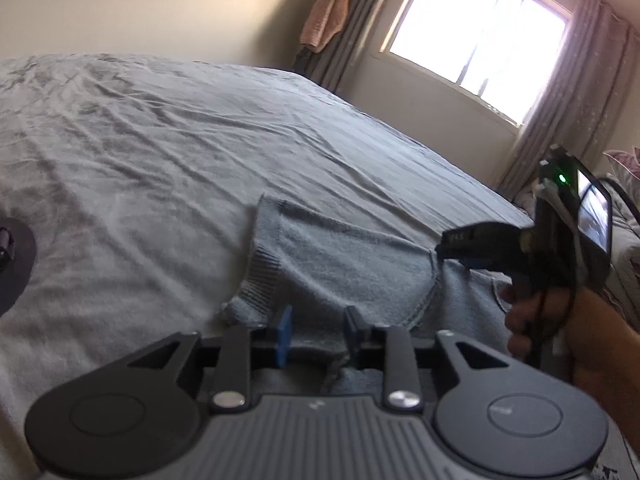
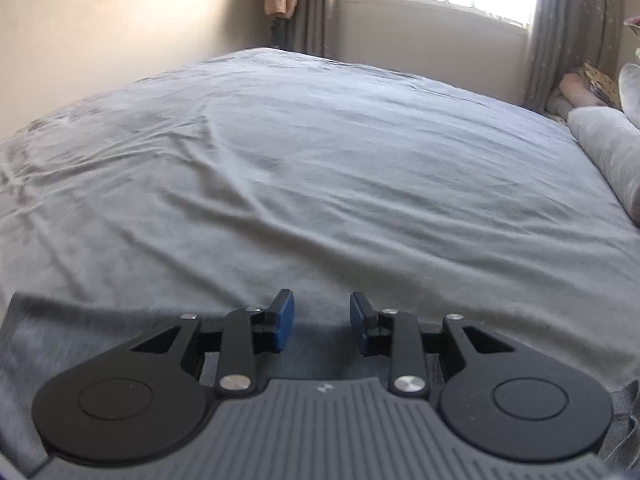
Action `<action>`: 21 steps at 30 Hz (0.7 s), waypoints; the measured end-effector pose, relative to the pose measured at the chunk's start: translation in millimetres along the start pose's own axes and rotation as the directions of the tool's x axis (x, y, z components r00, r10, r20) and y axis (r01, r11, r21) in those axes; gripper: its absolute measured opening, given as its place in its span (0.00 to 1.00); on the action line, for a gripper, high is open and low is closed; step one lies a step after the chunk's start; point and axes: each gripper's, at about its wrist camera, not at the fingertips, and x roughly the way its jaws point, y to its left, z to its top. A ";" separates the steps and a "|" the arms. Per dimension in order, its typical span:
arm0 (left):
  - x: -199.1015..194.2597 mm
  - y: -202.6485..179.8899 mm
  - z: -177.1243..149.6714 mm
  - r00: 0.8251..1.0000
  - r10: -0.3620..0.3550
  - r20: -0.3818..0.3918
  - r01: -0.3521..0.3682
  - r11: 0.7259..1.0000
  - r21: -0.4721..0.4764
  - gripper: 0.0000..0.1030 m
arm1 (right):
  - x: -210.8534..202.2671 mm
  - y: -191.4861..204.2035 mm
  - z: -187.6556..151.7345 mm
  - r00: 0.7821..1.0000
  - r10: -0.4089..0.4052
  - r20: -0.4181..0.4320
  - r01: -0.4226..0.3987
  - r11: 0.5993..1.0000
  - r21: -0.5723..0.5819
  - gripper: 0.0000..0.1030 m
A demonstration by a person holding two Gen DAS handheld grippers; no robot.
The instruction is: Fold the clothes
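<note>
Apparently slack, both claws: left claw (image 1: 318, 334) over sweater (image 1: 340, 264), right claw (image 2: 322, 326) empty.

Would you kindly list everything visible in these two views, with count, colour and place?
sweater: one, pale blue knit, on the near part of the bed, ribbed cuff toward the left
bed sheet: one, grey, wrinkled, covering the bed
window: one, bright, far wall
curtains: grey, either side of the window
towel: one, peach, hanging left of the window
pillow: one, light grey, right edge of the bed
left gripper: black with blue pads, jaws apart over the sweater's edge
right gripper: black with blue pads, jaws apart, nothing between them
hand: one, holding the right gripper's handle
</note>
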 end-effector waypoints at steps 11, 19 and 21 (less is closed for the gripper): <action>-15.4 -18.5 -6.3 0.995 -0.097 -0.038 0.100 0.991 0.085 0.60 | -113.8 -24.7 -62.0 1.000 -0.008 0.008 0.007 0.996 0.090 0.47; -38.6 -35.0 -28.8 0.982 -0.156 -0.103 0.175 0.963 0.207 0.70 | -202.5 -60.9 -153.1 0.992 -0.112 -0.050 0.119 0.976 0.182 0.59; -47.0 -34.4 -34.9 0.980 -0.165 -0.108 0.187 0.952 0.240 0.72 | -221.1 -61.8 -167.8 0.988 -0.147 -0.044 0.153 0.973 0.173 0.59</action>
